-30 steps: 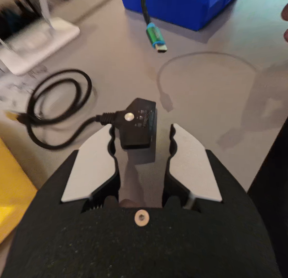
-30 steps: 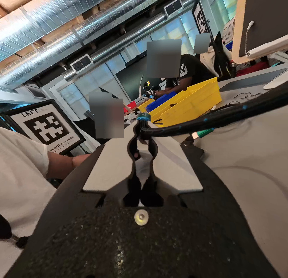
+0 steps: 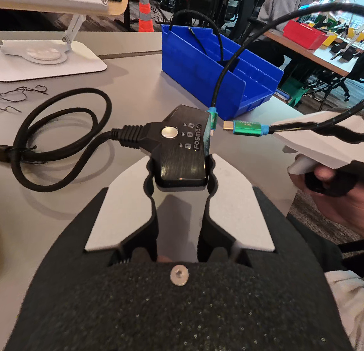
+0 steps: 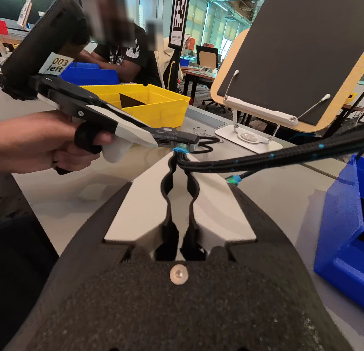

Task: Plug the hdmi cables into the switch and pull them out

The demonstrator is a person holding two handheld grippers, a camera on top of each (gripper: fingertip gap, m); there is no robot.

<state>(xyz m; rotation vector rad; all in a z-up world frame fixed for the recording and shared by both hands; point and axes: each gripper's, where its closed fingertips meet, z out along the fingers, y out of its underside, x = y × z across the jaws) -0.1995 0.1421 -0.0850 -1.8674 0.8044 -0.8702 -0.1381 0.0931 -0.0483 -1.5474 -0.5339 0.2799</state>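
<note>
Surface: a pale grey table (image 3: 137,89), workshop desks behind it; a white stand (image 3: 45,55) at 10 o'clock and a blue bin (image 3: 197,69) at 1 o'clock in the left wrist view.
Switch: the black switch (image 3: 181,144) sits at centre, its coiled lead (image 3: 59,136) running out toward 9 o'clock, its port edge facing 3 o'clock.
Left gripper: the left gripper (image 3: 180,170) is closed to a medium gap, clamping the switch's near end.
Plugged cable: one green plug (image 3: 213,120) sits in the far port.
Held cable: a second green plug (image 3: 246,127) lies level, tip toward 9 o'clock, just short of the switch.
Right gripper: the right gripper (image 4: 180,156) is nearly closed, pinching that cable behind its plug.
</note>
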